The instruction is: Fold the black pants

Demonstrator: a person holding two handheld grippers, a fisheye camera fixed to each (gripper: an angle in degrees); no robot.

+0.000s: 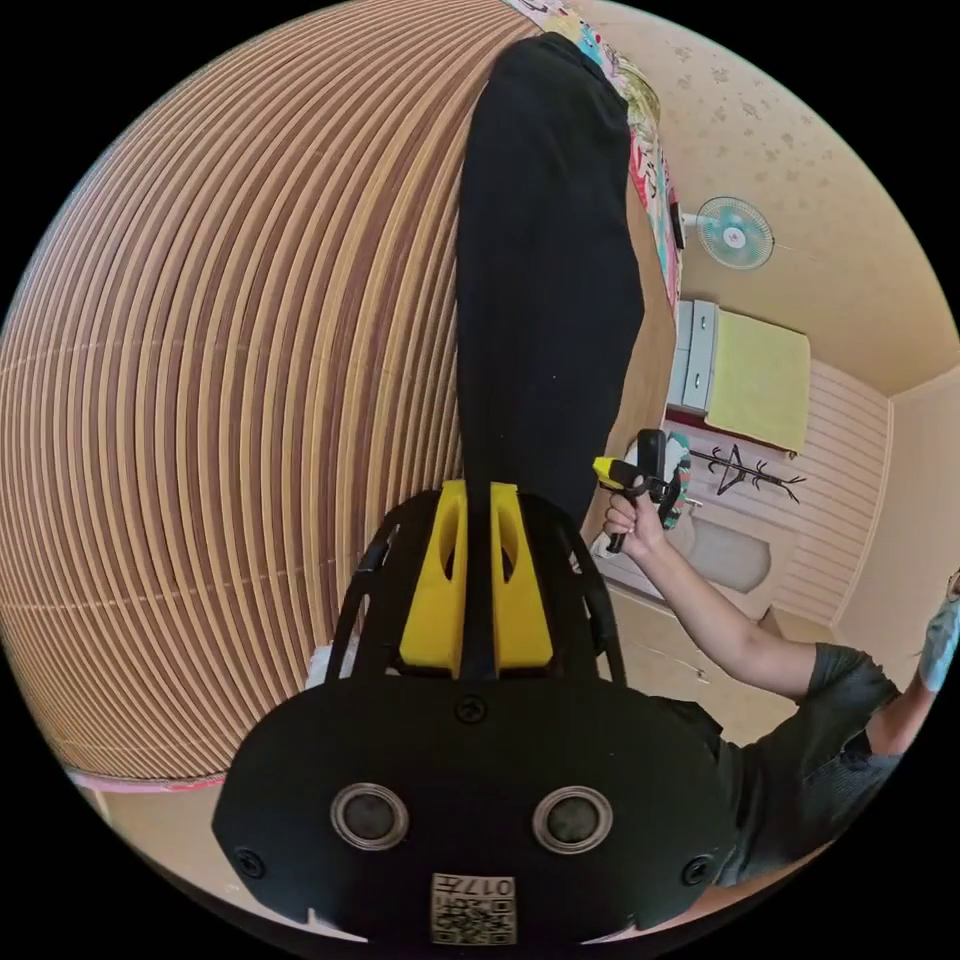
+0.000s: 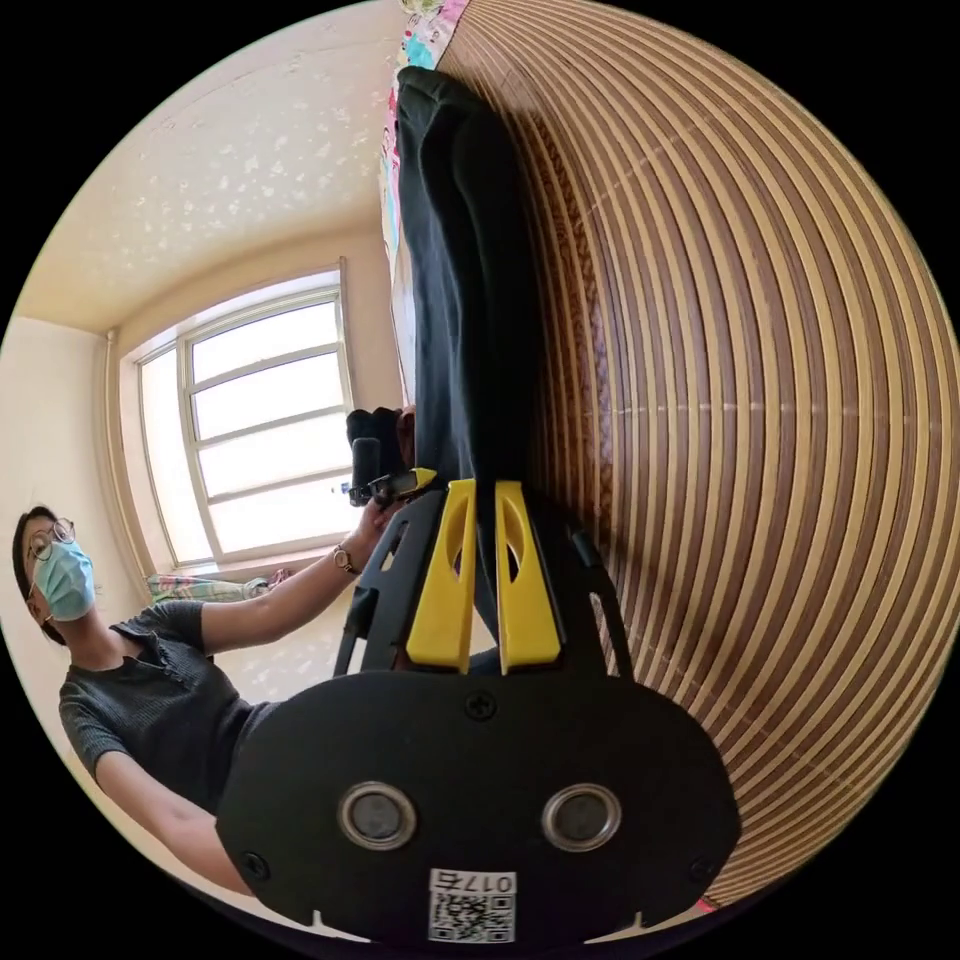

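Between the nearly closed yellow jaws of the left gripper and right gripper, the black pants are pinched at one end. Beyond, they stretch across the striped bamboo mat toward a patterned sheet.

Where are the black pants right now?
The black pants stretch over the striped bamboo mat, one end clamped in the left gripper and right gripper.

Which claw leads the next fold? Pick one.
Left, narrowly: left claw and right claw both clamp the black pants at the near end, but left appears to have more bare mat beside it.
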